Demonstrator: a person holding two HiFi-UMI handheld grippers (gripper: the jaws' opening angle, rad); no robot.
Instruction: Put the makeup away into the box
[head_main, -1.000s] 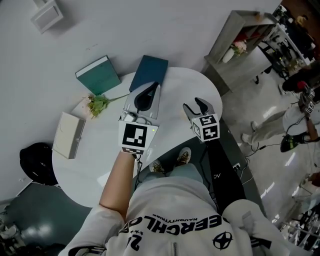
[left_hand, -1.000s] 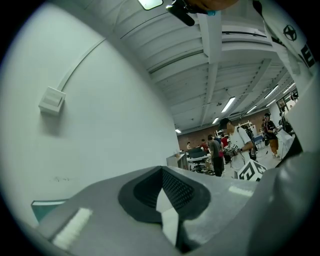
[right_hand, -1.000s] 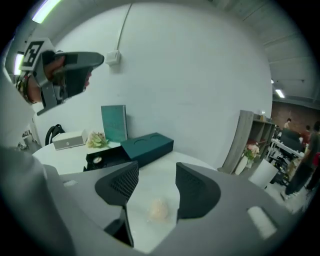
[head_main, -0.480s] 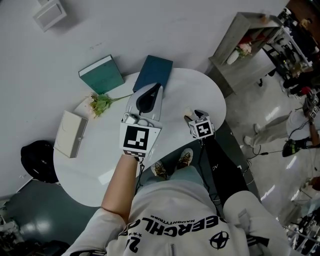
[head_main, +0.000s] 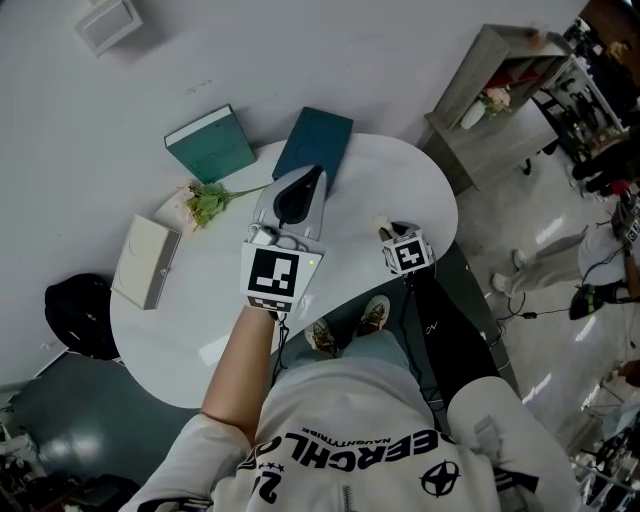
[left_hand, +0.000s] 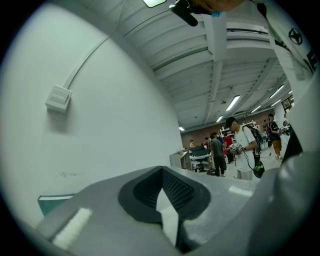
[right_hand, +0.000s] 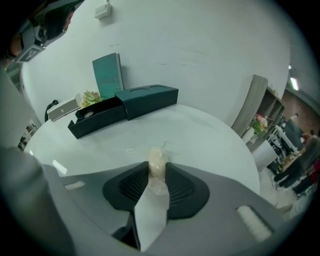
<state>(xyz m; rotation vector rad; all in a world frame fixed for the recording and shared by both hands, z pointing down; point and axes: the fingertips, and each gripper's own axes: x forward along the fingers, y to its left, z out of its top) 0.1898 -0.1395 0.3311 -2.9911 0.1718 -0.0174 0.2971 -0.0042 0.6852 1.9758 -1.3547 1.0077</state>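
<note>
The right gripper (right_hand: 158, 166) points steeply down at the near right part of the white table (right_hand: 215, 135), and its jaws have just been closing: they now pinch a small pale makeup bottle (right_hand: 156, 157) by its sides. The bottle's top shows past the pads, and it seems to be standing on the tabletop. The step in hand looks like the pickup, with the grasp made and the lift not yet begun. Farther off and to the left, against the far edge of the table, lies the dark teal box (right_hand: 95, 119). Its tray is slid out and open, and its sleeve rests just to the right of it. A teal book (right_hand: 106, 75) stands behind the box, and a sprig of flowers (right_hand: 89, 96) lies at its left end. The left gripper (left_hand: 161, 172) is held level over the middle of the table, its jaws together with nothing between them. It hangs in front of the box from the person's side. The next move probably calls for raising the bottle clear of the table, then carrying it far and left past the left gripper. It can be let go only once it is over the open tray.
</note>
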